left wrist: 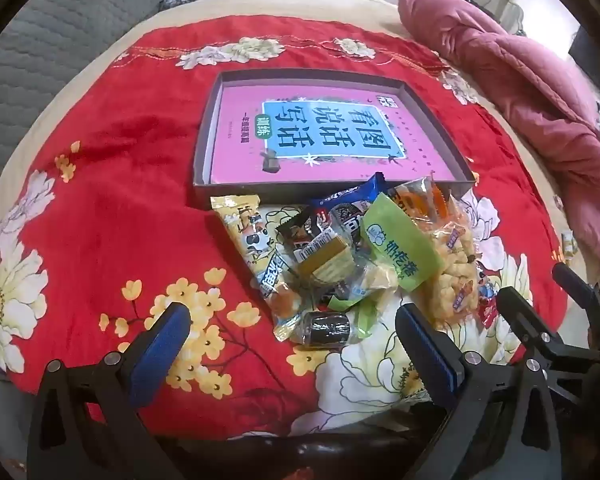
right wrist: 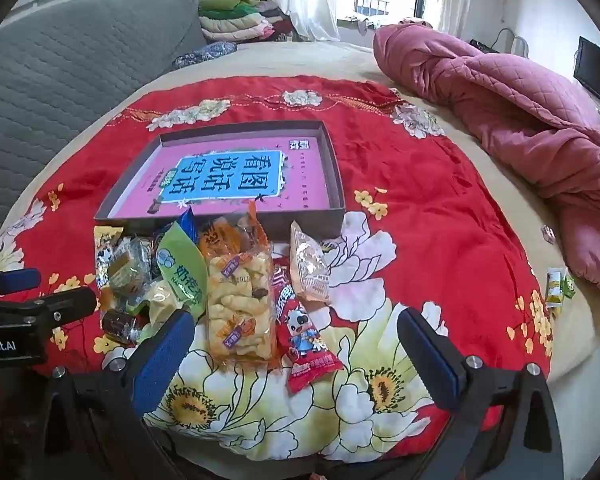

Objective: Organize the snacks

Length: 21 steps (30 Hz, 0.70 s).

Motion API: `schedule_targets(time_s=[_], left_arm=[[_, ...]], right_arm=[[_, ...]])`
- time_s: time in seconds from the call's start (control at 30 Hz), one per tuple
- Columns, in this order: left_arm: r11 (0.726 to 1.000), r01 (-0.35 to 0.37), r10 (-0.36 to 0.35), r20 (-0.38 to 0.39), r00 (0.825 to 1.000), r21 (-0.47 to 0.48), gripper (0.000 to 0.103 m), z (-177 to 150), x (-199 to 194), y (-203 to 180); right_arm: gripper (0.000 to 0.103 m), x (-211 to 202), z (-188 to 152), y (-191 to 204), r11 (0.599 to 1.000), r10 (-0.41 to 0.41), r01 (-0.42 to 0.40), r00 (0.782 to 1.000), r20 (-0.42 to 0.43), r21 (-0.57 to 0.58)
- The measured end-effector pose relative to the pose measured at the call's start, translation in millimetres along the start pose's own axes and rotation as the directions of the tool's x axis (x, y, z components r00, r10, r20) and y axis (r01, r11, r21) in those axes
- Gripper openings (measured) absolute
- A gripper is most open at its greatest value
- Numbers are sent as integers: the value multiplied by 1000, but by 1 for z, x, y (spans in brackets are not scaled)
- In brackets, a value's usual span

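A pile of snack packets lies on the red floral cloth just in front of a shallow dark box with a pink printed bottom. The pile holds a green packet, a clear bag of yellow puffs, a yellow cow packet, a blue packet and a small dark candy. My left gripper is open and empty, just short of the dark candy. My right gripper is open and empty over a red cartoon packet, beside the puff bag and a pale packet.
The box sits behind the pile in the right wrist view. A rolled pink quilt lies along the right. A grey quilted headboard stands to the left. Small yellow-green packets lie near the bed's right edge.
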<state>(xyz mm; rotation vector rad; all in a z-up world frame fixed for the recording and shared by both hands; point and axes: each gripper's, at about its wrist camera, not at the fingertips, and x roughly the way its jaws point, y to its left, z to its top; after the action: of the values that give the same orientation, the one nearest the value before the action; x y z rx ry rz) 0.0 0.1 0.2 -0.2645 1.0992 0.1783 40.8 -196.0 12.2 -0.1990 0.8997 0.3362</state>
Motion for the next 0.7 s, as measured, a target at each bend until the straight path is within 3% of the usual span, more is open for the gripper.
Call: schedule_targets(time_s=[0.13, 0.17, 0.7], left_arm=[[1000, -11, 11, 7, 1000, 4, 102, 0, 0, 0], [1000, -12, 12, 8, 1000, 2, 102, 1, -2, 1], [999, -32, 32, 15, 999, 4, 102, 2, 0, 1]], right_arm=[[102, 5, 4, 8, 1000, -2, 2, 1000, -16, 13], [102, 1, 0, 0, 999, 38, -39, 999, 27, 36], [102, -3, 2, 1, 1000, 19, -19, 1000, 22, 7]])
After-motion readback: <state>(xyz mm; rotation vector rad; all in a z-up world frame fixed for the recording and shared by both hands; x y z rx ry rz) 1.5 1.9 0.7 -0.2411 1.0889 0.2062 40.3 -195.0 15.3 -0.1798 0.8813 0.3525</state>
